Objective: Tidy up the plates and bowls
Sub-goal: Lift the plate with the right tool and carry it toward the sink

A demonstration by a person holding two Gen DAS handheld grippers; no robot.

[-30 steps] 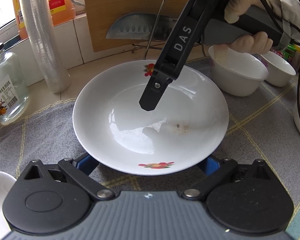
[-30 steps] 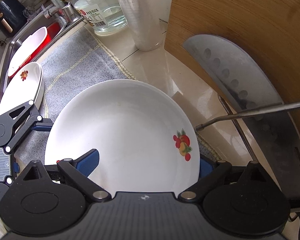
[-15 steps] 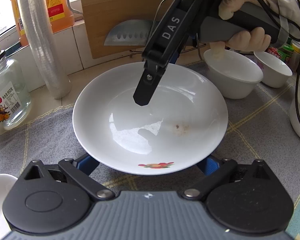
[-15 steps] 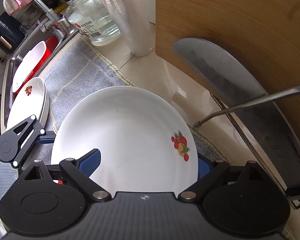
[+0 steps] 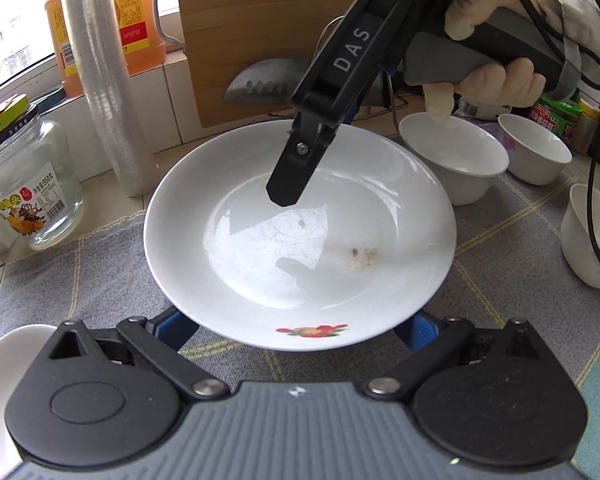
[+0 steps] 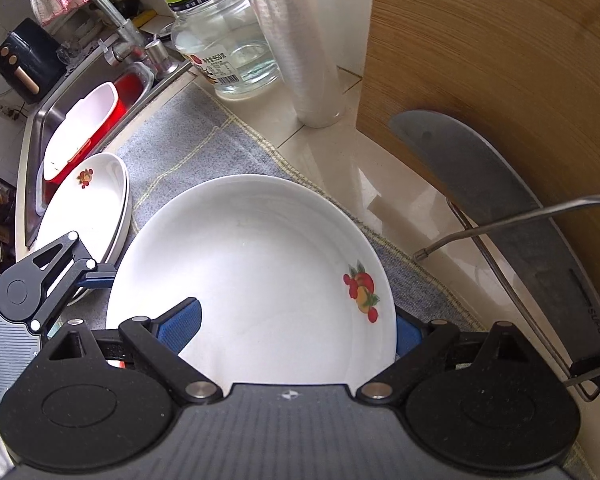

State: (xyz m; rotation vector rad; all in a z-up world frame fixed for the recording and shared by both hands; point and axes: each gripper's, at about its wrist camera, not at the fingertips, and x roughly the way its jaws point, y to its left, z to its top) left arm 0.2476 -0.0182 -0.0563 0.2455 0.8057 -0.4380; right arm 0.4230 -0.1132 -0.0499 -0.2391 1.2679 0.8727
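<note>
While both grippers flank one plate, the plate-stacking step is in hand.
The plate (image 5: 300, 240) sits over the grey cloth (image 5: 80, 280) on the counter (image 6: 324, 160). The fingers of the left gripper (image 5: 296, 328), spread wide, reach under its near rim. Those of the right gripper (image 6: 292, 328), equally wide, straddle the far rim without pressing. Next, probably: secure the rim, then carry the plate to the stack of plates (image 6: 88, 208) beside the sink (image 6: 60, 92).

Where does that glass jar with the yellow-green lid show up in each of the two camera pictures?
Left wrist view: glass jar at the far left edge, beside the clear plastic roll.
Right wrist view: glass jar at top centre, left of the same roll.
Shared landmark: the white plate.
</note>
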